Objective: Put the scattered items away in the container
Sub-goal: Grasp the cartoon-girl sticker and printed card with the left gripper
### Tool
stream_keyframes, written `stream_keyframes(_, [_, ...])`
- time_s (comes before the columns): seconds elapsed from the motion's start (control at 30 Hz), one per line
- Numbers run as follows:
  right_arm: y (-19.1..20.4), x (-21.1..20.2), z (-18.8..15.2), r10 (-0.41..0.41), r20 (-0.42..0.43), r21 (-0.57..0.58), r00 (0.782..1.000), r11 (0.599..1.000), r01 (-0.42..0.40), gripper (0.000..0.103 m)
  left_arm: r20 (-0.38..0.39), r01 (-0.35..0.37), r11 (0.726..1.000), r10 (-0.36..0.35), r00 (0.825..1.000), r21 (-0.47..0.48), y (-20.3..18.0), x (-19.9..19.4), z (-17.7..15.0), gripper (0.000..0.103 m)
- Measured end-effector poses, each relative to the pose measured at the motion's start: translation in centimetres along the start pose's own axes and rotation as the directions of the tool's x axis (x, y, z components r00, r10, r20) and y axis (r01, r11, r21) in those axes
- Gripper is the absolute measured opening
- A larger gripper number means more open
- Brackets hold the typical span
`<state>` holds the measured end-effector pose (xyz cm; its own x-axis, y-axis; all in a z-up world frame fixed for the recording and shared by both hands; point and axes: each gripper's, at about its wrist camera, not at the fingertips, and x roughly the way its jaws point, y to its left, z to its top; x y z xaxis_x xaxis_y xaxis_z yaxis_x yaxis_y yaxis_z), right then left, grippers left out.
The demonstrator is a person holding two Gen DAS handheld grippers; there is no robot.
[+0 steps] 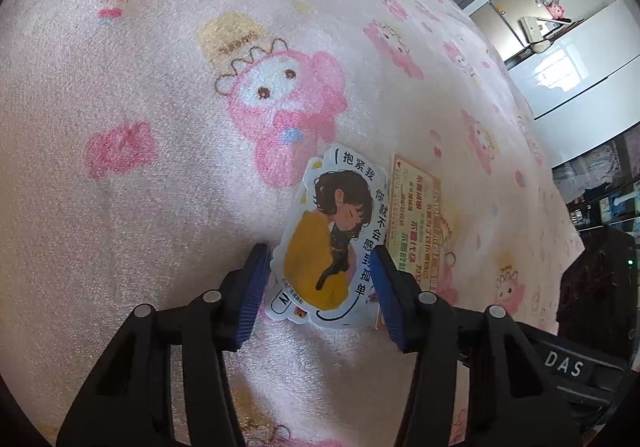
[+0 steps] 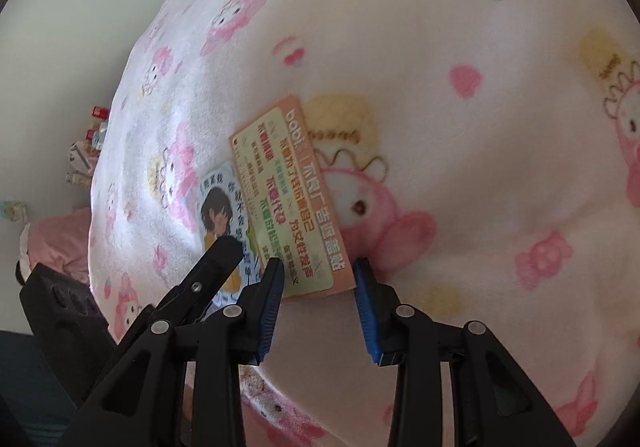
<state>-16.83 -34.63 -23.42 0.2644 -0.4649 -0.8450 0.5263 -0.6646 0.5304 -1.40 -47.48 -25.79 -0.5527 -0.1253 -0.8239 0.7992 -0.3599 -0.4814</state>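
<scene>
Centrally, in the left wrist view, the left gripper (image 1: 320, 283) has its blue-padded jaws spread wide on either side of the girl sticker (image 1: 330, 235), which lies flat on the pink cartoon-print blanket (image 1: 140, 107); whether the pads touch it cannot be told. Just right of the sticker lies the orange card (image 1: 416, 213).

Likewise, in the right wrist view, the right gripper (image 2: 320, 291) has its jaws parted around the lower end of the orange card (image 2: 286, 199). At lower left, the sticker (image 2: 218, 213) sits partly behind a black finger of the left gripper (image 2: 216, 263).
</scene>
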Motion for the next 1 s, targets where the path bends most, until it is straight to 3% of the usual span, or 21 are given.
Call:
stream_keyframes(0.07, [0.0, -0.5, -0.3, -0.016, 0.021, -0.018, 1.000, 1.000, 0.017, 0.022, -0.002, -0.009, 1.000, 0.009, 1.000, 0.020, -0.2, -0.4, -0.3, 0.044])
stream_keyframes(0.13, [-0.1, -1.1, -0.8, -0.010, 0.027, -0.025, 1.000, 1.000, 0.011, 0.013, -0.022, 0.016, 0.999, -0.015, 1.000, 0.041, -0.5, -0.7, -0.7, 0.032])
stream_keyframes(0.23, [-0.4, -1.7, -1.7, 0.041, 0.011, -0.007, 0.999, 0.999, -0.041, 0.012, -0.040, 0.061, 0.997, -0.059, 0.997, 0.053, -0.9, -1.7, -1.8, 0.022])
stream_keyframes(0.47, [-0.7, -2.9, -3.2, -0.072, 0.009, -0.023, 0.997, 0.997, 0.072, 0.011, -0.045, 0.051, 0.996, -0.048, 0.998, 0.075, -0.4, -4.3, -4.7, 0.015])
stream_keyframes(0.6, [-2.0, -4.5, -2.7, -0.020, 0.063, 0.028, 0.998, 0.999, 0.018, 0.011, -0.051, 0.013, 0.999, -0.011, 0.999, 0.039, 1.5, -4.7, -4.3, 0.028])
stream_keyframes(0.73, [-1.0, -4.7, -1.8, -0.019, 0.102, -0.061, 0.995, 0.998, 0.025, 0.014, -0.044, 0.046, 0.998, -0.048, 0.998, -0.040, 3.7, -5.0, -3.4, 0.045])
stream_keyframes(0.87, [-0.2, -2.8, -1.5, -0.026, 0.073, -0.073, 0.997, 0.997, 0.031, 0.018, -0.060, 0.036, 0.998, -0.039, 0.997, -0.059, 4.3, -4.1, -2.6, 0.046])
stream_keyframes(0.93, [0.0, -2.7, -0.6, -0.031, 0.113, -0.046, 0.993, 0.998, 0.037, 0.018, -0.066, 0.031, 0.997, -0.036, 0.997, -0.068, 4.2, -3.6, -2.3, 0.046])
stream_keyframes(1.0, [-0.3, -3.9, -0.1, 0.013, 0.159, -0.023, 0.987, 1.000, -0.010, 0.018, -0.054, 0.031, 0.997, -0.035, 0.998, -0.075, 4.0, -3.4, -2.1, 0.050])
